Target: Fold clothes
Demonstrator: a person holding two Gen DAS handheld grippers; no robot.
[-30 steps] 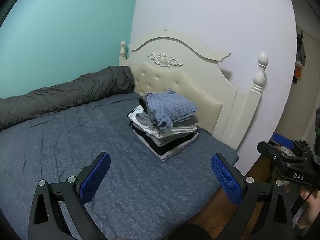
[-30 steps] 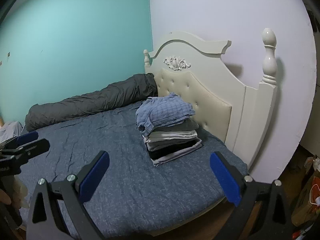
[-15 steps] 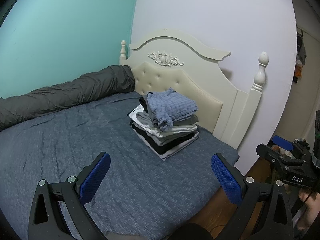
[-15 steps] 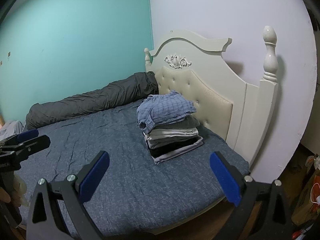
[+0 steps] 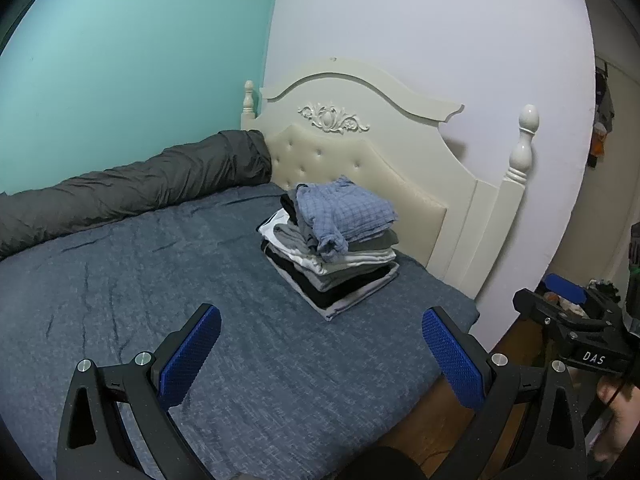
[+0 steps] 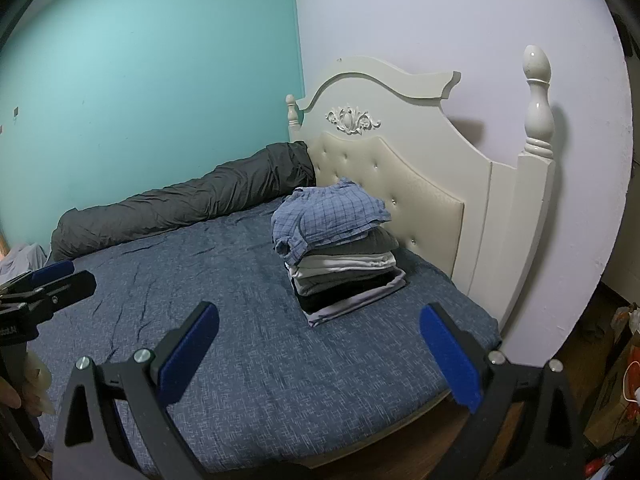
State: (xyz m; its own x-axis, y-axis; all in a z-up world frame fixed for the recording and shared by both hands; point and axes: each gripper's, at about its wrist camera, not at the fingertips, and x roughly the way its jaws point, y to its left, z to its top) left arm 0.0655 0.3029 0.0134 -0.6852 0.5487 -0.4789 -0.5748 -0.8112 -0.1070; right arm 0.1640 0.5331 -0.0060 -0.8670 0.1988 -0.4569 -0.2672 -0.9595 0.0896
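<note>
The left gripper (image 5: 320, 344) hung wide apart and empty over the near edge of the bed (image 5: 120, 280), its blue pads (image 5: 192, 356) clear of the cover. The right gripper (image 6: 320, 344) was spread just as wide, holding nothing, off the bed's near corner. Beyond them, at about one o'clock in both views, the stack of folded clothes (image 5: 336, 276) sat on the blue cover just short of the cream headboard (image 5: 360, 160). A blue checked shirt (image 5: 344, 212) lay loosely on top. Farther off, at ten o'clock, a rolled dark grey duvet (image 5: 132, 184) ran along the teal wall (image 5: 140, 60).
</note>
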